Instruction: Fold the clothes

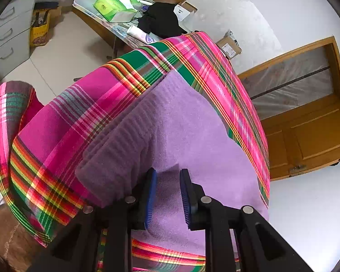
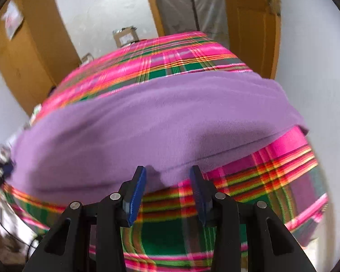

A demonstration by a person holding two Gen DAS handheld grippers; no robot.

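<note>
1. Lilac fleece garment (image 1: 192,122): soft knit, ribbed band along one edge, lying spread on the plaid cloth; the right wrist view shows it (image 2: 147,122) as a broad band across the table.
2. Pink, green and yellow plaid tablecloth (image 1: 83,122): woven, covers the table and hangs over its edge; seen also in the right wrist view (image 2: 181,233).
3. Left gripper (image 1: 167,195): black frame, blue ribbed pads, fingers apart, nothing between them; poised just over the garment beside the ribbed band. Contact with the fabric cannot be told.
4. Right gripper (image 2: 167,195): same build, fingers apart and holding nothing, tips at the garment's near edge where lilac meets plaid.
5. White side table (image 1: 88,6): carries a green tissue pack (image 1: 111,9), a black bundle of cloth (image 1: 163,18) and a white tube (image 1: 140,35).
6. Grey drawer cabinet (image 1: 9,34): three handles, standing on the pale floor.
7. Cardboard box (image 1: 229,45): beyond the table's far edge.
8. Wooden door (image 1: 310,136): against the white wall.
</note>
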